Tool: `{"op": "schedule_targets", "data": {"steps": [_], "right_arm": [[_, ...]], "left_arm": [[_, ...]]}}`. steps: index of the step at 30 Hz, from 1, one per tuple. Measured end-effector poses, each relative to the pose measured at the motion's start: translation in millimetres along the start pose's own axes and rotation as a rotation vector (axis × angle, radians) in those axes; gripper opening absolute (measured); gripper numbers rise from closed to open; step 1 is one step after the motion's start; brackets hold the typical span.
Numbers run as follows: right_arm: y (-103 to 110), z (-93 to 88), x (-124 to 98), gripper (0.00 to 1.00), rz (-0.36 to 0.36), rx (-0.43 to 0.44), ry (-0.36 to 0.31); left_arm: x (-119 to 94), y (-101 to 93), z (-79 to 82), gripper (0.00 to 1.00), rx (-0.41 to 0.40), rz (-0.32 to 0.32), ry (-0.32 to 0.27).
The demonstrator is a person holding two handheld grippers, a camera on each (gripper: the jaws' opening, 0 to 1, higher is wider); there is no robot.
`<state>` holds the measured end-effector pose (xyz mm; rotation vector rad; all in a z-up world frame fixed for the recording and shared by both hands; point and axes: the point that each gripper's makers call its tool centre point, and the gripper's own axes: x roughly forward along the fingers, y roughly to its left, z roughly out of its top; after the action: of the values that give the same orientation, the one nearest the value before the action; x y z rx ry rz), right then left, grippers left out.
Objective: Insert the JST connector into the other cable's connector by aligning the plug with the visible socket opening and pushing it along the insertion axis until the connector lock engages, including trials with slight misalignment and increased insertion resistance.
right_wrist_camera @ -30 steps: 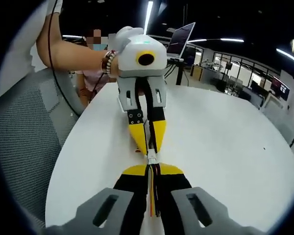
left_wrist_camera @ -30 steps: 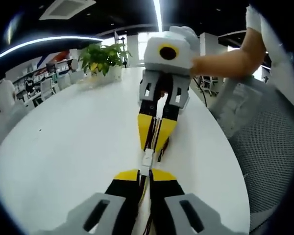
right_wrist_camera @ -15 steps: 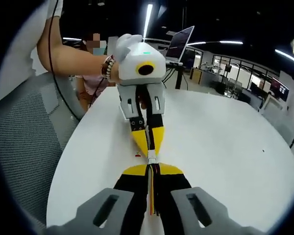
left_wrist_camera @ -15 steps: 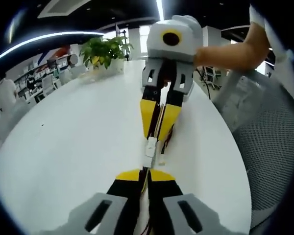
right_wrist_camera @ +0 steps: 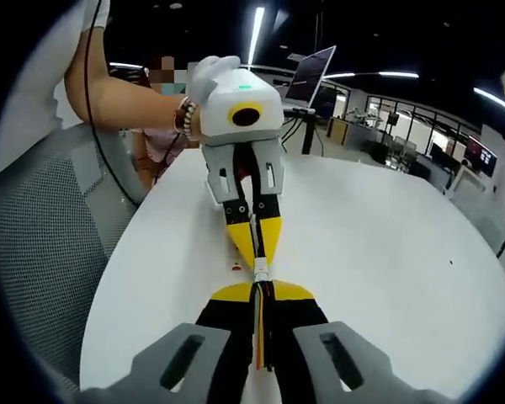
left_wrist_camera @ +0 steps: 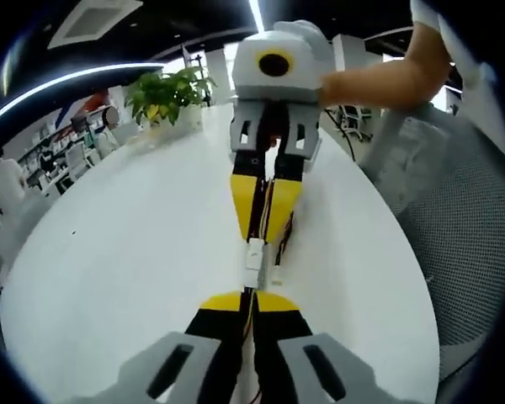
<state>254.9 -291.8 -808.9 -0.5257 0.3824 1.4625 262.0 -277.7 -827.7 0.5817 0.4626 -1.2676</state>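
Both tongs are facing each other tip to tip over a round white table point(left_wrist_camera: 109, 252), near the edge that runs beside a grey mesh chair point(left_wrist_camera: 463, 244).

In the left gripper view, the left gripper point(left_wrist_camera: 251, 296) is rising from the bottom with its yellow-tipped jaws pressed together on a bundle of thin wires. A small white connector point(left_wrist_camera: 254, 253) is sticking out just past those tips. The right gripper point(left_wrist_camera: 264, 237) is coming in from the top, its jaws also closed, pinching its own wires, and its tips are sitting right at the far end of the white connector. A second small white plug point(left_wrist_camera: 277, 275) on dark wires is hanging just beside the connector, on the chair side; whether it is touching the table cannot be told.

In the right gripper view, the right gripper point(right_wrist_camera: 259, 286) is clamping red, yellow and black wires point(right_wrist_camera: 261, 337), and the white connector point(right_wrist_camera: 259, 270) is sitting between its tips and those of the left gripper point(right_wrist_camera: 256, 257). Whether the two connector halves are fully joined cannot be told.

A white pot point(left_wrist_camera: 189, 118) near the table's far edge is holding a leafy green plant point(left_wrist_camera: 164, 93). An open laptop point(right_wrist_camera: 313, 74) is standing at the far edge in the right gripper view. A person's forearm point(left_wrist_camera: 379, 80) is holding the right gripper.
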Motion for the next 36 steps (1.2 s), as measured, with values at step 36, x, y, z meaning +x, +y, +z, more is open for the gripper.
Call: {"op": "schedule_targets", "data": {"steps": [36], "right_arm": [[-46, -24.1, 27, 0.04, -0.126, 0.025, 0.01]], "left_arm": [[15, 48.2, -20.3, 0.0, -0.08, 0.043, 0.02]]}}
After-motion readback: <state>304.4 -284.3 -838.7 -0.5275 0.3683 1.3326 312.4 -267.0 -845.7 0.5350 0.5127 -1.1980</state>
